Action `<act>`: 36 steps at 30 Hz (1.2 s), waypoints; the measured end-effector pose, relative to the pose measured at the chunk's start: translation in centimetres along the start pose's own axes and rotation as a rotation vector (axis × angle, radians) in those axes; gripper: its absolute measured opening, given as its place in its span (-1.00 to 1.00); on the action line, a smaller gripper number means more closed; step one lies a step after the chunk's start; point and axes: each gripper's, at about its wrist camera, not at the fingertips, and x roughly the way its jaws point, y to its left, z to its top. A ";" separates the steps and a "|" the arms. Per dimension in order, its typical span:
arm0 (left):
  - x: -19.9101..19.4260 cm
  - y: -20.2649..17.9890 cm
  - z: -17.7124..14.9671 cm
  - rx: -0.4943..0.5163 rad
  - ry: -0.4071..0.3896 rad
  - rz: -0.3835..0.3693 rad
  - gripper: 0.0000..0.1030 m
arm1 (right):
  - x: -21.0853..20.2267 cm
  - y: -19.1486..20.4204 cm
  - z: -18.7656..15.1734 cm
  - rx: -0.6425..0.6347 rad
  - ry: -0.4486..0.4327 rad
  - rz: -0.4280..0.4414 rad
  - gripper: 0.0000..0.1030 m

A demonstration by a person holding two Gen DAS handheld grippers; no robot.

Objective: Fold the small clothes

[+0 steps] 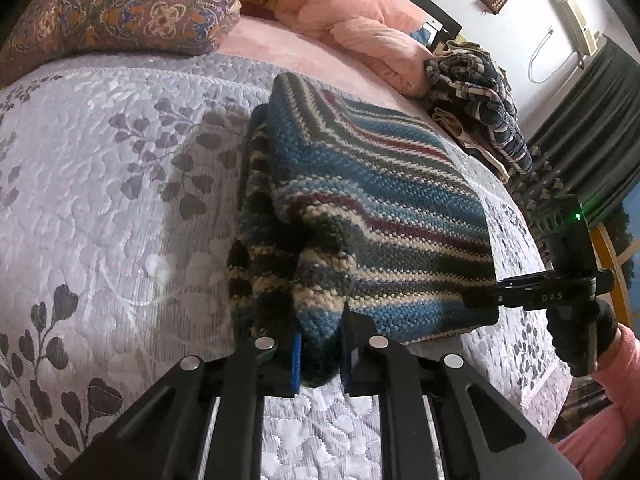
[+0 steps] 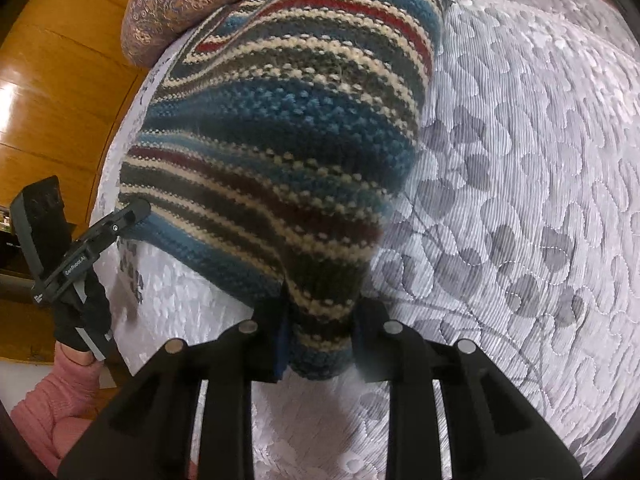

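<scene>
A striped knit garment (image 1: 380, 200) in blue, cream, dark green and red lies partly folded on the grey-lilac leaf-patterned quilt (image 1: 120, 200). My left gripper (image 1: 320, 346) is shut on its bunched near-left corner, which fills the gap between the fingers. In the same view my right gripper (image 1: 478, 300) pinches the near-right corner. In the right wrist view the right gripper (image 2: 320, 334) is shut on a thick fold of the knit garment (image 2: 280, 140), and the left gripper (image 2: 138, 210) holds the far corner. The held edge is raised off the quilt (image 2: 520, 160).
A paisley pillow (image 1: 120, 12) and a pink duvet (image 1: 352, 20) lie at the head of the bed. A pile of plaid clothes (image 1: 476, 92) sits at the far right. Wooden floor (image 2: 52, 92) lies beyond the bed edge. A gloved hand with a pink sleeve (image 1: 612, 364) holds the right gripper.
</scene>
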 end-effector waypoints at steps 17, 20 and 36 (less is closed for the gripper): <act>0.9 -0.2 -0.5 0.022 0.010 0.026 -0.74 | 1.2 -0.4 -0.4 0.014 -0.007 0.006 -0.51; 1.0 -0.2 -0.7 0.018 0.012 0.025 -0.73 | 1.2 -0.7 -0.4 0.019 -0.009 0.009 -0.48; -1.0 0.2 9.0 0.023 -0.056 -0.069 -0.02 | -4.5 -2.1 6.0 0.102 -0.146 0.024 0.29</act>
